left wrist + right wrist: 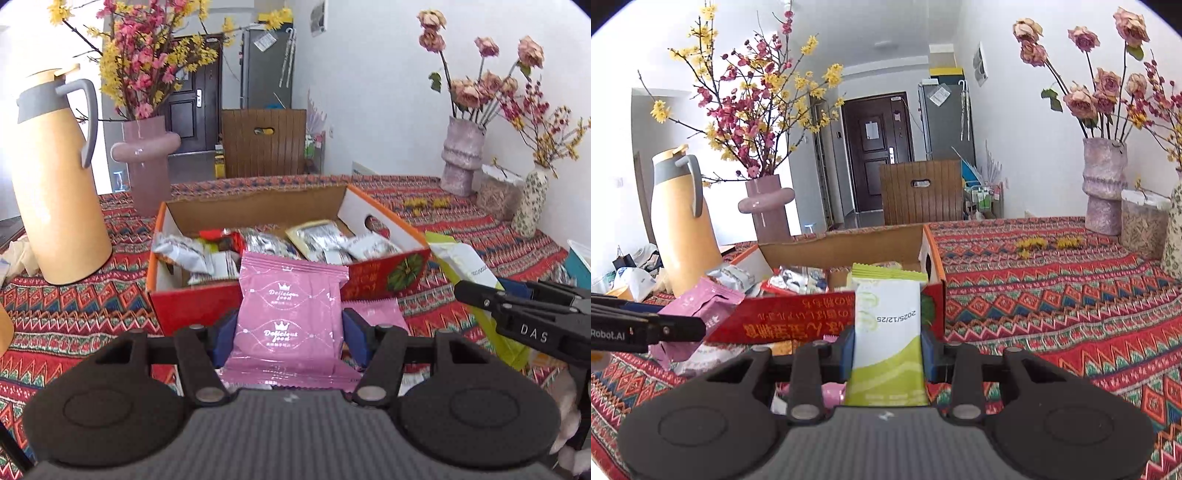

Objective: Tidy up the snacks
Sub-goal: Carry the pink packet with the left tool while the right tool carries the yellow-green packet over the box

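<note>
Left wrist view, from left to right: a tan jug (55, 184) stands on the patterned desk (74, 314), then a pink vase (146, 162) of blossom. At centre the left tool (290, 332) is clenched on a pink packet (291, 317), its blue pads pressing both side edges. That packet stands upright, long axis pointing away from the camera toward an open red box (207, 299) of snacks just behind it. Another pink packet (380, 314) lies on the desk just to the right. At the far right the right tool (480, 295) enters, holding a green packet (458, 266) near the box's right corner. Beyond it stand a rough pink vase (461, 155) of roses and a speckled vase (532, 206).

Right wrist view, from left to right: the left tool (683, 328) and its pink packet (705, 302) sit at the left edge, level with the box's (794, 321) front wall. At centre the right tool (888, 354) is clenched on the green packet (890, 332), held upright, long axis pointing toward the box.

Both packets are lifted clear of the desk, and the box lies straight ahead of each tool. The left tool looks nearer the box's middle; the right faces its right corner. Each packet probably must rise over the front wall before release.
</note>
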Motion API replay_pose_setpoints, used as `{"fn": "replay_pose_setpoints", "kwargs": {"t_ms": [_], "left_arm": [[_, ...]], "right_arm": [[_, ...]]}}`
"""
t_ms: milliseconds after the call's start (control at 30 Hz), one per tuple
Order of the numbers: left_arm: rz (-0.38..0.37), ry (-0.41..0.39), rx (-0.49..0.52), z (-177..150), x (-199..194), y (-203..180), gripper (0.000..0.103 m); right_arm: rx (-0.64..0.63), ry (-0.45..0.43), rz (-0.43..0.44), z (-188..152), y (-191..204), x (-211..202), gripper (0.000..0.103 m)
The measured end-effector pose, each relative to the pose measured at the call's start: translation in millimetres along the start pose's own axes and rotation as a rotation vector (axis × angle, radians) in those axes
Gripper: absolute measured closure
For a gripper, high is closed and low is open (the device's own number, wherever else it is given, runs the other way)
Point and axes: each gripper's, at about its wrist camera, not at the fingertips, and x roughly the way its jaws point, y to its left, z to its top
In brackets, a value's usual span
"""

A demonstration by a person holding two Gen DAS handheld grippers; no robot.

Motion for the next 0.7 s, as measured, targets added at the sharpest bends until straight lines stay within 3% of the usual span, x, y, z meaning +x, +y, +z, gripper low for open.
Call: {"fn": "replay_pose_setpoints", "kwargs": {"t_ms": [300,700], "left_arm": [[0.055,-0.078,-0.054,35,12,8,0.042],[0.152,-0.12,-0.108,79,50,23,0.042]], "right_arm": [[-0.049,-0.049,0.019,38,14,34,0.068],[-0.04,-0.077,0.034,84,26,89,0.068]]}}
